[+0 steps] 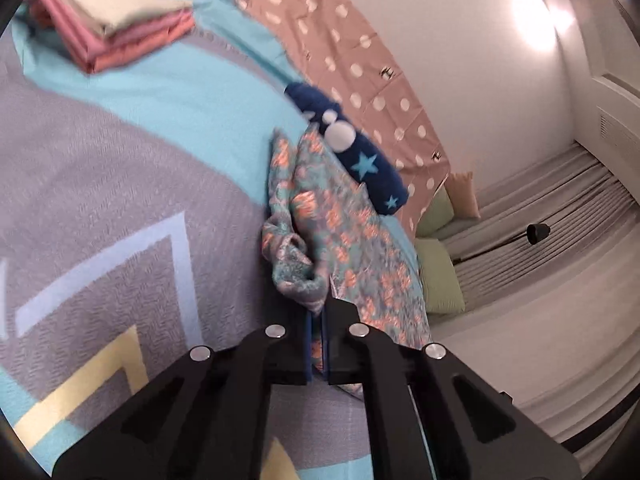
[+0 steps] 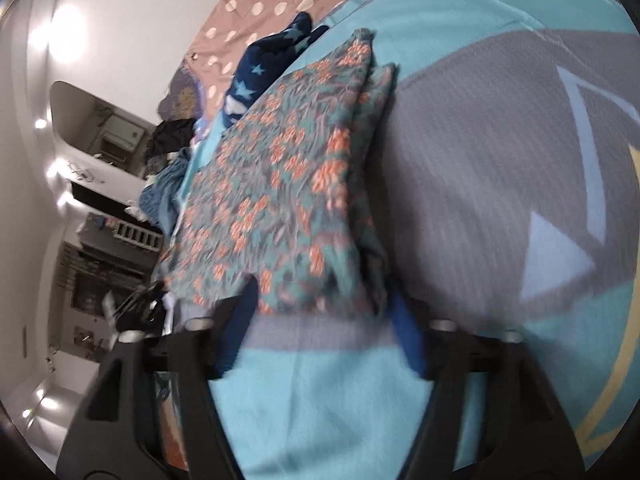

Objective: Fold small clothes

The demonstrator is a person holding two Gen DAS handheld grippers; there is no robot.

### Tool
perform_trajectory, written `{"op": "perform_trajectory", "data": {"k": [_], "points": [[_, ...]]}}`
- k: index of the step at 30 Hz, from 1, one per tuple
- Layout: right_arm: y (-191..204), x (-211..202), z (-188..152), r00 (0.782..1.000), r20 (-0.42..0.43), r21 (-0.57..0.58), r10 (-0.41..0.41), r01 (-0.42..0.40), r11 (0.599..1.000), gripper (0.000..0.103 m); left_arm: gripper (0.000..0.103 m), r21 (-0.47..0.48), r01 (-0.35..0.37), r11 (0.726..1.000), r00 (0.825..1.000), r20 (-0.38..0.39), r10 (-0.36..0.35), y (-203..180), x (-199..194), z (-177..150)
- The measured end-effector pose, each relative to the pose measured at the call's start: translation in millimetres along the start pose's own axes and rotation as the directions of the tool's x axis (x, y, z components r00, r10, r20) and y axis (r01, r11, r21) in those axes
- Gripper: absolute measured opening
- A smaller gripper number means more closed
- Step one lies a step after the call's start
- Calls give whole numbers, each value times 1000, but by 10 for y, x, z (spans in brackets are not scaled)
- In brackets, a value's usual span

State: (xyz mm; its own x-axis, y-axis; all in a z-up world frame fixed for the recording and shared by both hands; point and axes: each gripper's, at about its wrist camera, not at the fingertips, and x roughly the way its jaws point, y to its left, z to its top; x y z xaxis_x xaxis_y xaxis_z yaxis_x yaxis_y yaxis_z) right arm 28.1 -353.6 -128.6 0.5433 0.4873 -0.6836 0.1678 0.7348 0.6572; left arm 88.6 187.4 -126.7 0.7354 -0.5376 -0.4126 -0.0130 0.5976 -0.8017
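A small floral garment [image 1: 352, 240], teal with orange flowers, lies on the teal and grey bedspread [image 1: 120, 168]. My left gripper [image 1: 319, 312] is shut on its near edge, with cloth pinched between the blue pads. In the right wrist view the same garment [image 2: 280, 184] lies partly folded, one layer over another. My right gripper [image 2: 320, 308] is open, its fingers spread either side of the garment's near edge, not holding it.
A navy star-patterned cloth [image 1: 352, 148] lies beyond the floral garment, also in the right wrist view [image 2: 260, 68]. A stack of folded pink and cream clothes [image 1: 112, 28] sits at the far left. A pink dotted sheet [image 1: 352, 60] borders the bed's edge.
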Motion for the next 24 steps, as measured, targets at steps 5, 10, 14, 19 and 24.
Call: {"op": "perform_trajectory", "data": {"k": [5,10,14,19,24], "points": [[12,-188,-42,999,-9,-5,49,-49,999,8,2,86,10,996,1000,-10,-9,-253,-413,-131],[-25,-219,-173,998,-68,-74,-18,13,997,11,5,178,-123,976,991,-38,131,-194,-659,-327],[-83,-313,-195,996,-83,-117,-33,23,993,31,13,129,-227,965,974,18,227,-59,-742,-306],[-205,-590,-45,999,19,-131,-37,39,991,40,31,358,-315,879,948,162,274,-796,-737,-364],[-294,-475,359,984,112,-149,-138,154,977,37,41,604,18,797,973,-193,124,-1766,213,-927]]}}
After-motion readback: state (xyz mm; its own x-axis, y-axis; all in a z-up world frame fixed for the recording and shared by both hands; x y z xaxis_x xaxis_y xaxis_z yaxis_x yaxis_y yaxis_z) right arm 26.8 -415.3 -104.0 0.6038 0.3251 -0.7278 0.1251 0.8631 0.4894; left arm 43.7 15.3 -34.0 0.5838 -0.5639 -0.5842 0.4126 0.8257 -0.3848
